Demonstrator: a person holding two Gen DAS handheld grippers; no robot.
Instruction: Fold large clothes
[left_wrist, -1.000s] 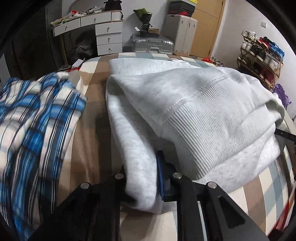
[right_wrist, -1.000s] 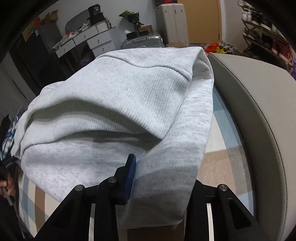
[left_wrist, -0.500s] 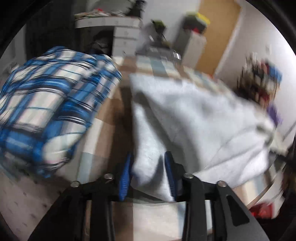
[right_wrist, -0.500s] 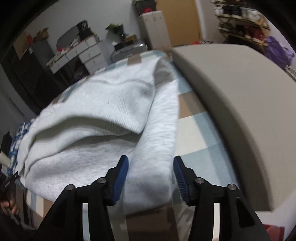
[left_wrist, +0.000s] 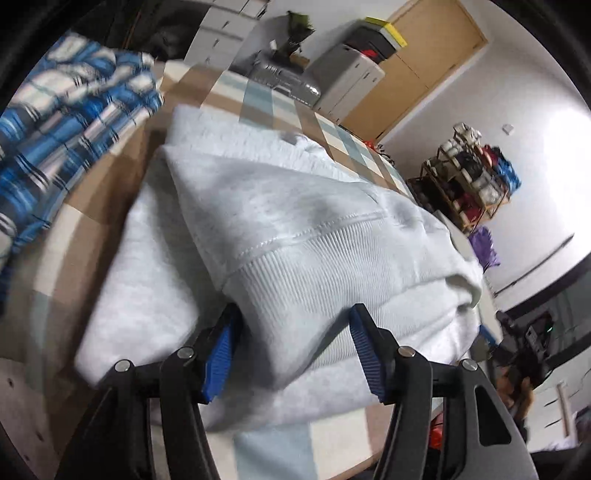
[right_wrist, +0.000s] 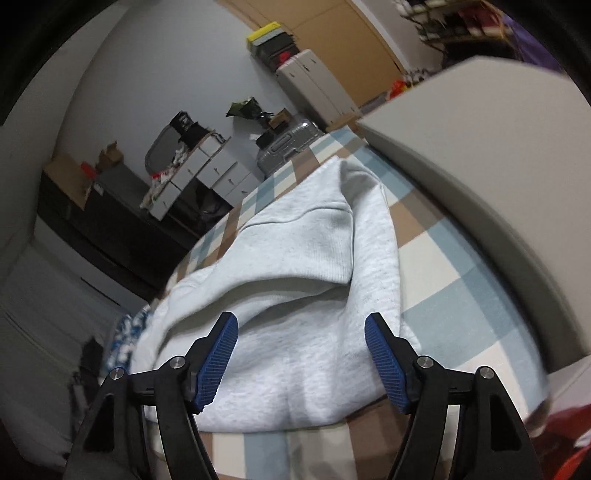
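A light grey sweatshirt (left_wrist: 295, 236) lies folded in layers on the checked bed cover (left_wrist: 258, 96), its ribbed hem on top at the near end. It also shows in the right wrist view (right_wrist: 295, 280). My left gripper (left_wrist: 295, 347) is open, its blue pads (left_wrist: 218, 354) on either side of the near folded edge and not closed on it. My right gripper (right_wrist: 301, 358) is open, its pads (right_wrist: 388, 365) spread above the near end of the sweatshirt, holding nothing.
A blue plaid shirt (left_wrist: 62, 122) lies bunched at the left of the bed. A grey padded headboard (right_wrist: 498, 177) runs along the right. Beyond the bed are white drawers (right_wrist: 207, 173), a silver suitcase (left_wrist: 284, 77) and a shoe rack (left_wrist: 469, 177).
Both grippers let go of the sweatshirt's edge and opened wide. Both cameras tilted and pulled back a little; the sweatshirt rests folded on the bed.
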